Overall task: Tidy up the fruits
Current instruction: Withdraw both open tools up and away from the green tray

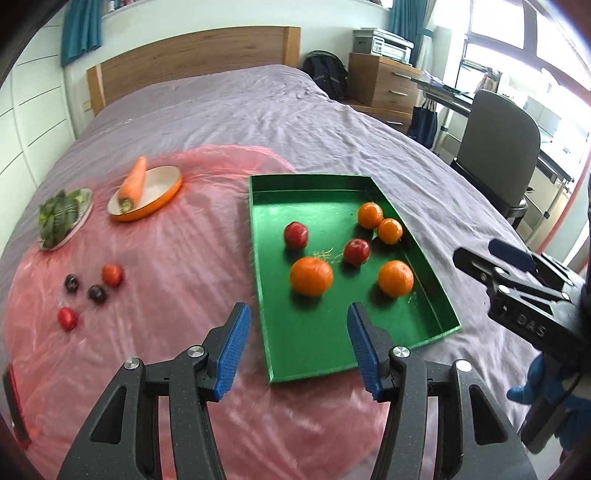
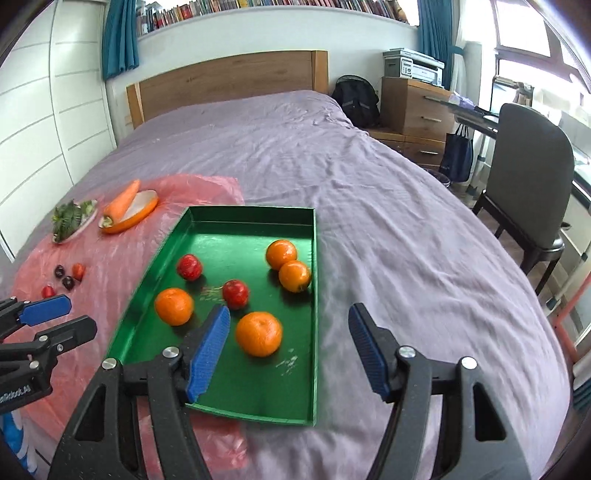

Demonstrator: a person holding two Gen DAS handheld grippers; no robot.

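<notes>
Both tools, left [image 1: 295, 347] and right [image 2: 288, 349], hang spread and empty; the firm, roll-prone oranges [image 2: 258, 333] sit in the tray [image 2: 315, 332] just ahead, best pinched across the middle.

4 oranges [image 2: 258, 333], 2 apples [image 2: 189, 267] in tray [image 2: 314, 314]

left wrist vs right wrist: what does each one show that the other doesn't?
Left wrist only: a blue-gloved hand at the right edge.
Right wrist only: the bookshelf above the headboard.
Both: green tray holding four oranges and two red fruits, the carrot on its orange dish, a plate of greens, four small fruits on the pink sheet, and both grippers, left gripper and right gripper, open and empty.
</notes>
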